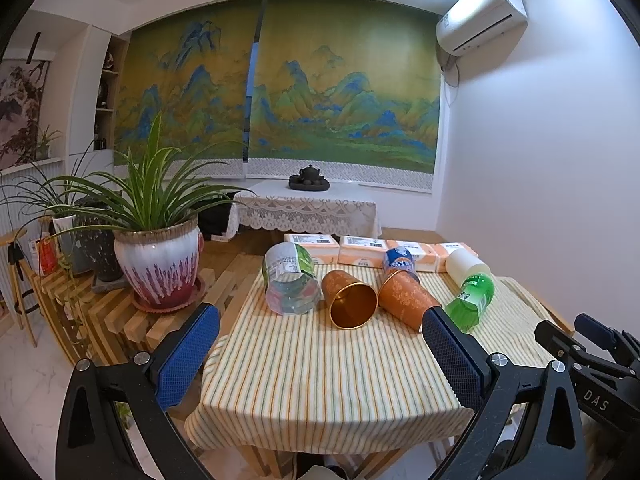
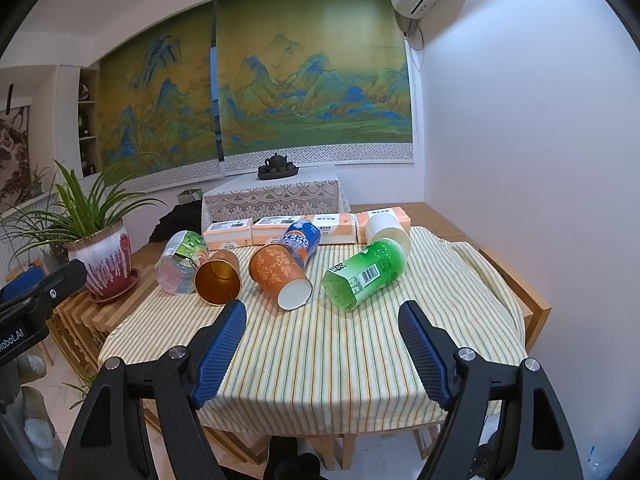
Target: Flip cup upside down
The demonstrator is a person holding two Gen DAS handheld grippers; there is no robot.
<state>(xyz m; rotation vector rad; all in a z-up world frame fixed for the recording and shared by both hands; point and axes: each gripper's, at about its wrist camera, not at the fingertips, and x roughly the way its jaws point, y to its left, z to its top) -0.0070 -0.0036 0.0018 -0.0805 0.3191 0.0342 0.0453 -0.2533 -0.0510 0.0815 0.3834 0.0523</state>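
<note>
Orange cup [image 2: 218,282] lies sideways, gold inside; left tongs [image 1: 320,356] and right tongs [image 2: 322,354] released

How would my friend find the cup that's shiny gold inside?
Look at the striped tablecloth; a row of things lies tipped over near its far side. Between the clear bottle and the patterned orange cup lies the gold-lined cup. Only its open mouth glows gold; its neighbour shows a white bottom.

blue can [image 1: 397,261] half hidden behind cup [image 1: 406,300]
</note>
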